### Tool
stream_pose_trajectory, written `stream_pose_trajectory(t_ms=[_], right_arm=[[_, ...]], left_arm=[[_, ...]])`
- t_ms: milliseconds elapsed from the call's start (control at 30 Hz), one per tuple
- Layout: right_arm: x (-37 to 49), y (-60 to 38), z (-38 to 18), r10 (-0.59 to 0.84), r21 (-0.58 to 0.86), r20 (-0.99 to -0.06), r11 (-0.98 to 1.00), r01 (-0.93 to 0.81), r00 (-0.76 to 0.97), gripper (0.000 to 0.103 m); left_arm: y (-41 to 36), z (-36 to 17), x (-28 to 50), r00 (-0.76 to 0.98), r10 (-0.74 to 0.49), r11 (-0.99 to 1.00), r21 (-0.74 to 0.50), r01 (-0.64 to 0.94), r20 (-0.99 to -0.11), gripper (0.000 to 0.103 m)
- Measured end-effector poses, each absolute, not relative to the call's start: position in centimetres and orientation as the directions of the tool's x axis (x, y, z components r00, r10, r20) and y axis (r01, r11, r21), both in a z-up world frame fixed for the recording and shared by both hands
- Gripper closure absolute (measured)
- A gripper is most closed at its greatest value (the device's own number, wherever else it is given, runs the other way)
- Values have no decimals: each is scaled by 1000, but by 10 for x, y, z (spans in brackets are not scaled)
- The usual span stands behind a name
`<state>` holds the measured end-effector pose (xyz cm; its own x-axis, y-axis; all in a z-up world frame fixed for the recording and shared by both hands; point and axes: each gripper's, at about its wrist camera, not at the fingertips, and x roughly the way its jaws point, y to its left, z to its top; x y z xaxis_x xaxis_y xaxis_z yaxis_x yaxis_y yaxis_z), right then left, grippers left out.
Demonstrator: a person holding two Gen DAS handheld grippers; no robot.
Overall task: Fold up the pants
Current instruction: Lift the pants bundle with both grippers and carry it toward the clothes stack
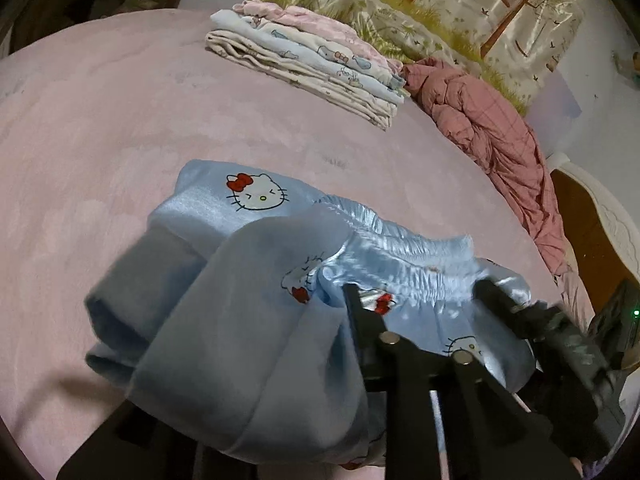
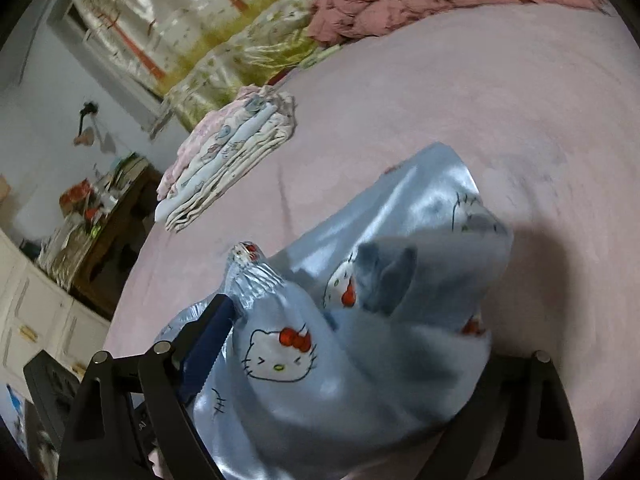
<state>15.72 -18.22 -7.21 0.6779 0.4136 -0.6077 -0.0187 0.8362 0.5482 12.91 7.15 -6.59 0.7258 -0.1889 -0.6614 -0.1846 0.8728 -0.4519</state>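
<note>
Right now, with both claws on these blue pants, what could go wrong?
1. The blue pants are shiny satin; the waistband could slip from the left claw, which looks only partly closed around it.
2. The fabric hangs bunched, grey lining out, over the right claw, so laying it down may trap wrinkles.
3. A wide swing could knock the folded stack nearby on the pink bed.
</note>
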Motion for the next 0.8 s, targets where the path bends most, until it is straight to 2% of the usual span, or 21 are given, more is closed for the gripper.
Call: stream_pose_trajectory(t_ms=[33, 67, 100, 167, 300, 433, 800], right_arm=[[160, -182, -72, 398, 529, -617, 848, -16, 679, 53], [163, -182, -76, 401, 528, -627, 849, -15, 668, 70], [165, -182, -80, 429, 547, -629, 837, -24, 649, 74], [162, -180, -80, 438, 554, -616, 832, -36, 654, 85], [151, -165, -62, 372, 456, -604, 887, -78, 704, 90], [133, -153, -31, 329, 351, -546, 925, -147, 771, 90], [113, -135, 86, 391, 293, -301, 906, -306, 870, 90]], left_arm=[[70, -65, 131, 729, -177, 881, -437, -182, -661, 83], [68, -64, 131, 733, -164, 890, -419, -178, -660, 90], [65, -62, 132, 738, -160, 900, -403, -163, -656, 94], [57, -55, 130, 753, -136, 924, -358, -139, -644, 96], [41, -32, 116, 817, -61, 969, -229, -88, -573, 97], [26, -3, 98, 887, 29, 998, -37, -52, -461, 96], [56, 94, 110, 957, 23, 999, 42, -11, -289, 96]])
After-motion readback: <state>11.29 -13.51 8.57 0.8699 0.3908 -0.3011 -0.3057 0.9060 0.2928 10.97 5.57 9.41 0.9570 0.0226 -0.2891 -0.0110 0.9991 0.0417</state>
